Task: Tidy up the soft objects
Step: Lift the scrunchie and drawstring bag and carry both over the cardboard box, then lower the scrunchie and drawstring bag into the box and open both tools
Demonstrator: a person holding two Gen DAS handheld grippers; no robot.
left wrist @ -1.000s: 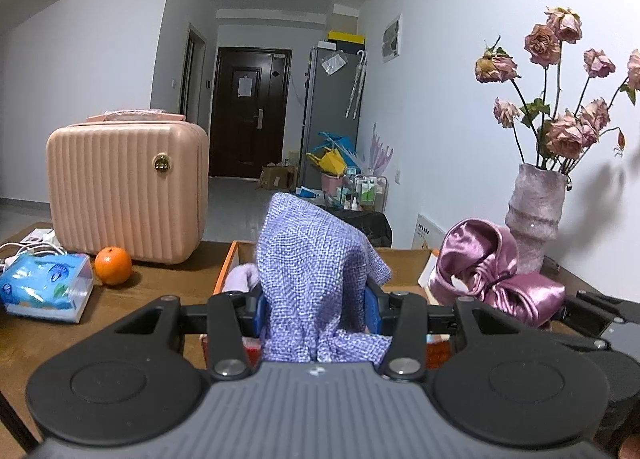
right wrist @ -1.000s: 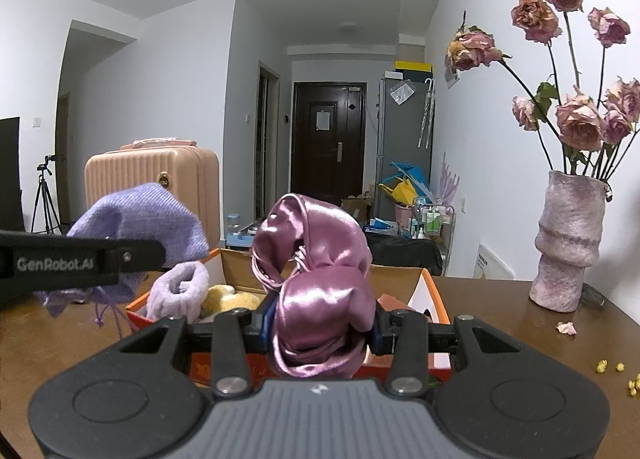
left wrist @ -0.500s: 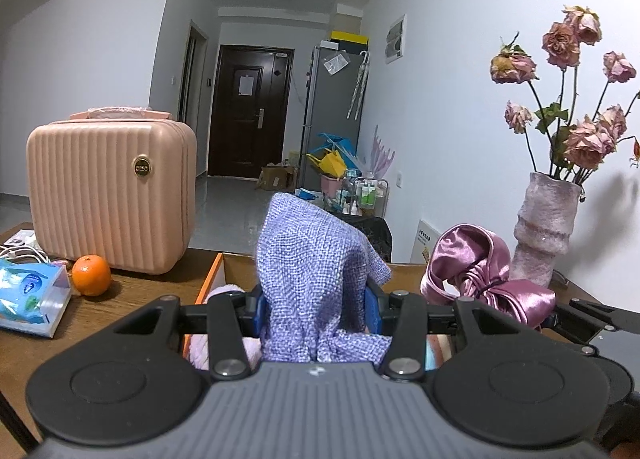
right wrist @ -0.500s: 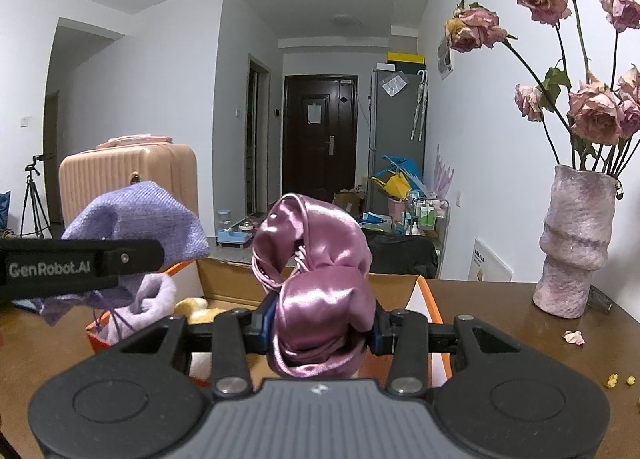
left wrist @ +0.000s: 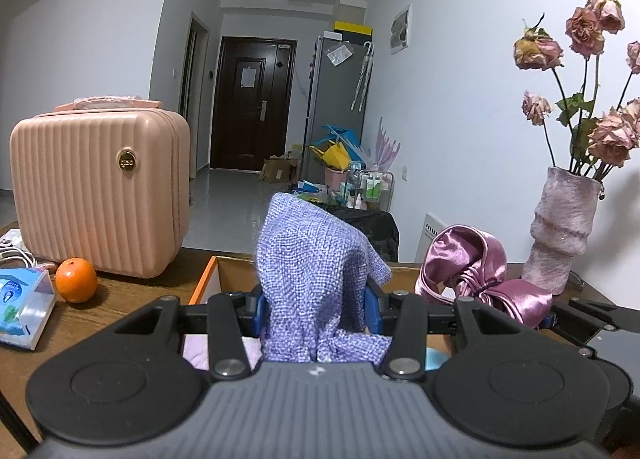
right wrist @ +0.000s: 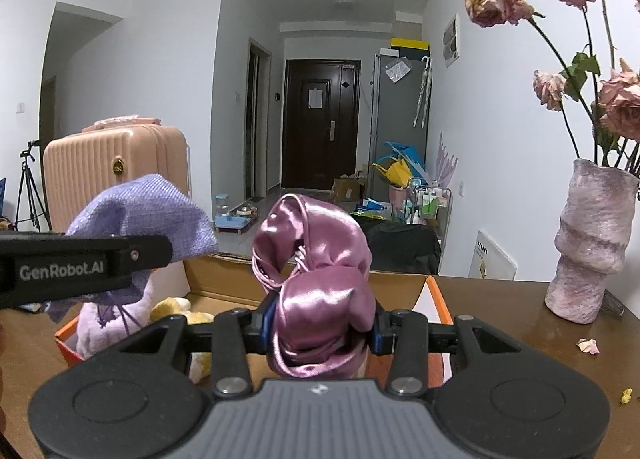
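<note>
My left gripper (left wrist: 316,311) is shut on a lavender knit pouch (left wrist: 316,259) and holds it above the orange-edged cardboard box (left wrist: 204,287). My right gripper (right wrist: 320,327) is shut on a pink satin pouch (right wrist: 320,259) and holds it over the same box (right wrist: 436,299). The satin pouch also shows in the left wrist view (left wrist: 472,267), and the knit pouch in the right wrist view (right wrist: 144,211). Inside the box lie a pale purple fluffy item (right wrist: 104,331) and a yellow soft item (right wrist: 176,307).
A pink ribbed case (left wrist: 100,191), an orange (left wrist: 76,279) and a tissue pack (left wrist: 22,309) stand on the wooden table to the left. A pink vase with dried roses (right wrist: 588,243) stands at the right, with fallen petals (right wrist: 587,345) near it.
Both grippers have shifted slightly over the box, still holding their pouches. In the left wrist view the case and orange slid left, then back a little right.
</note>
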